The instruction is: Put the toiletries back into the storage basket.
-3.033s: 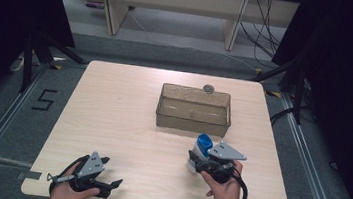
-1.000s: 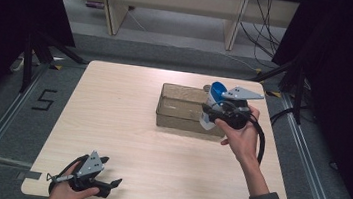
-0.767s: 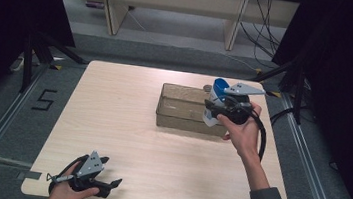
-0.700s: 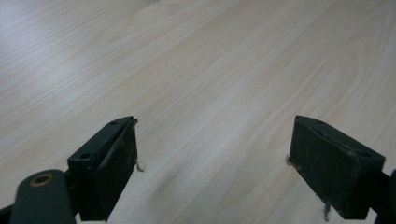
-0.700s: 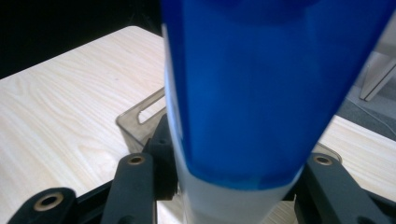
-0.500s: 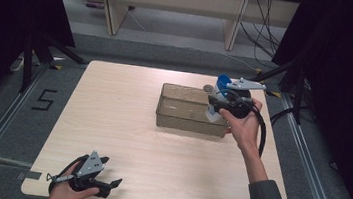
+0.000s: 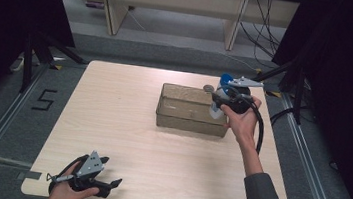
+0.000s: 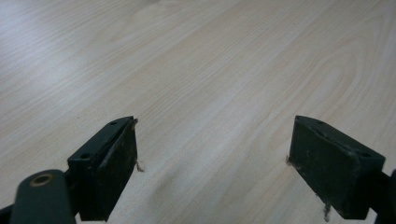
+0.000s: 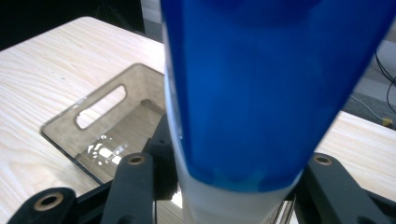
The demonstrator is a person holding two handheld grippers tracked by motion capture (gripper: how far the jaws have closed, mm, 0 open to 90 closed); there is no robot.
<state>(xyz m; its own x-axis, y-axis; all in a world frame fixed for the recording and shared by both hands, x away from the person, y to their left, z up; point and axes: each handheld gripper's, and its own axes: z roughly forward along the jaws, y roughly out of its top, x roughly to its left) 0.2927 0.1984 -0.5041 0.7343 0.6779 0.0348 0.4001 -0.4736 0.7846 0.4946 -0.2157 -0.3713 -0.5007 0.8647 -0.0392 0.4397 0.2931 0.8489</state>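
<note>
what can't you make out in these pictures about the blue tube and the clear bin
- Blue and white tube, right gripper view: top and bottom cut off by the frame edges; no label readable.
- Right gripper fingers, right gripper view: their faces are hidden behind the tube.
- Clear bin, high view: its right end is hidden by the gripper and hand.
- Small round thing behind the bin, high view: too small to identify.

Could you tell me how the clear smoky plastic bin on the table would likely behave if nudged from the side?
The clear smoky rectangular plastic bin would probably slide rather than tip: it sits low and wide. It looks thin-walled and empty, so likely light. The smooth pale wooden table should offer little grip.
</note>
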